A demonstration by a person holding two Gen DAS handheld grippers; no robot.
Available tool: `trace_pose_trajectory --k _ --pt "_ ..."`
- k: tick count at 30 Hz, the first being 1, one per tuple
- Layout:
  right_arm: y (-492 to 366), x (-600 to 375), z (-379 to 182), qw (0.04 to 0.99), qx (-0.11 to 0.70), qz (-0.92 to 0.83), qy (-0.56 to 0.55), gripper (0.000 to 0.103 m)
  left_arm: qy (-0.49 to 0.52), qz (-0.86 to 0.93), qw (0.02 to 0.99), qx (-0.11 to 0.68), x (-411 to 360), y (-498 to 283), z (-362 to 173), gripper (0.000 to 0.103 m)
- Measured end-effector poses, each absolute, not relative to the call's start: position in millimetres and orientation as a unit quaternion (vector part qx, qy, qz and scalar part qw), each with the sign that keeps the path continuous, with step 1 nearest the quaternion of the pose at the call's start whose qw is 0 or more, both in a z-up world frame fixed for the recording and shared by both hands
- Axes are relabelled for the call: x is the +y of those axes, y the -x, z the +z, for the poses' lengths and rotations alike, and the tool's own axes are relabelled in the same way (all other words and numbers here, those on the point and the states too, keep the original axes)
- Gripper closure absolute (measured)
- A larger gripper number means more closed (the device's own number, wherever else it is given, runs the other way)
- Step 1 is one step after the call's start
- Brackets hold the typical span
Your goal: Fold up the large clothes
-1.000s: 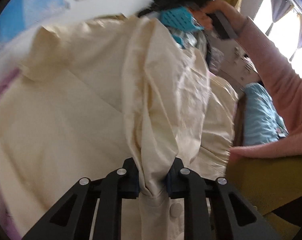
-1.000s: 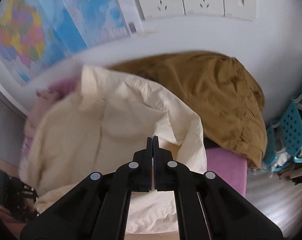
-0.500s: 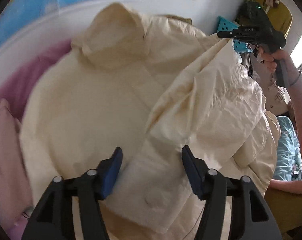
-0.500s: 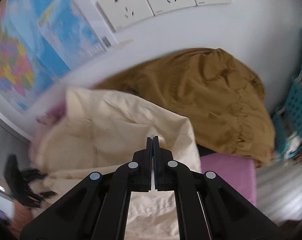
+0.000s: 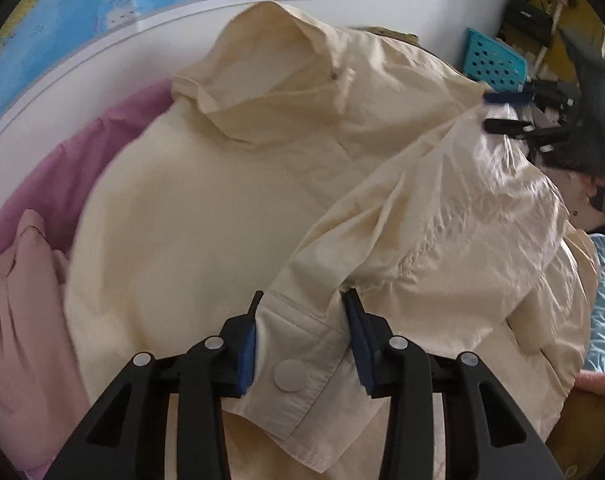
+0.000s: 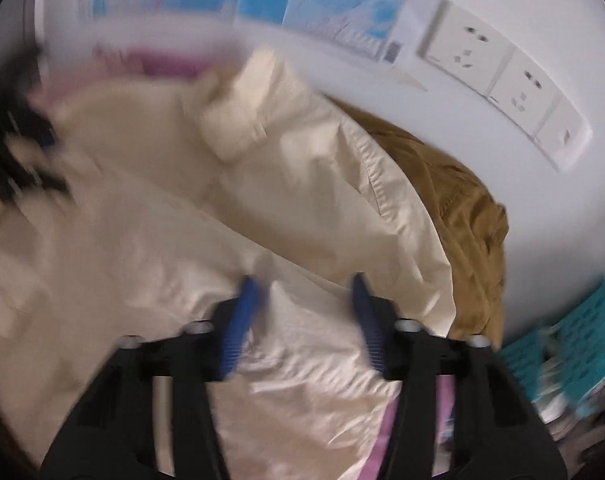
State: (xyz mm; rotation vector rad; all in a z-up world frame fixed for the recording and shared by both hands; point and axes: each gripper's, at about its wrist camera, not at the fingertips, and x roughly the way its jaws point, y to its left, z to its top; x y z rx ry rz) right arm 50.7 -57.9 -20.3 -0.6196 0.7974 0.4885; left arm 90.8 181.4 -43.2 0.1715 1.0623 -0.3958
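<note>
Two hand-held grippers work on one cream jacket [image 5: 206, 216]. From the left wrist view, the left hand-held gripper [image 5: 302, 308] has its jaws closing, at a middling gap, with the jacket's sleeve cuff [image 5: 298, 356] and its round snap button [image 5: 290, 376] lying between the blue pads; whether the pads press the cloth cannot be told. That sleeve is laid across the jacket's body, which lies spread with its collar [image 5: 262, 80] toward the wall. Only this view shows the pink pillow [image 5: 22, 320] at the left, the purple sheet [image 5: 82, 168] beneath, and the right hand-held gripper [image 5: 506, 114] at the jacket's far shoulder, its two fingers apart at the fabric edge.

The right wrist view is blurred. Its right hand-held gripper [image 6: 302, 292] has jaws opening, with crumpled cream fabric between them, pads seemingly clear of it. Only here are the brown garment [image 6: 462, 216] heaped just beside the jacket [image 6: 302, 184] against the wall and the white wall sockets [image 6: 502, 76] plain to see. Both views show the map poster [image 5: 82, 8] and a teal perforated basket [image 6: 574, 344].
</note>
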Motion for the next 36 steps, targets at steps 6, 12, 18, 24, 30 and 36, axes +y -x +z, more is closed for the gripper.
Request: trace_pose_trajectory --k 6,12,18,24,30,36 --pt "-91.5 -61.5 -24.7 0.871 0.381 0.22 0.219 0.102 -0.096 -0.147 0.849 0.499 183.6 -112.8 -39.3 0.064" --pt "-109.0 -80.3 -39.2 0.871 0.414 0.221 0.146 0.097 -0.106 -0.123 0.833 0.529 180.3 -132.8 -66.3 0.052" --pt "-63.4 -107.6 0.5 0.88 0.383 0.266 0.093 0.074 -0.064 -0.15 0.844 0.511 191.5 -116.8 -49.4 0.043" --pt "-51.4 -73.5 -53.1 0.845 0.44 0.264 0.153 0.078 -0.089 -0.169 0.848 0.494 186.6 -96.4 -44.8 0.039" --pt "-63.3 -74.8 -63.7 0.843 0.466 0.237 0.126 0.081 -0.07 -0.127 0.839 0.525 196.7 -107.1 -54.5 0.039" --pt "-16.6 -55.9 -18.6 0.853 0.405 0.31 0.109 0.06 -0.022 -0.15 0.883 0.445 231.4 -56.2 5.8 0.038"
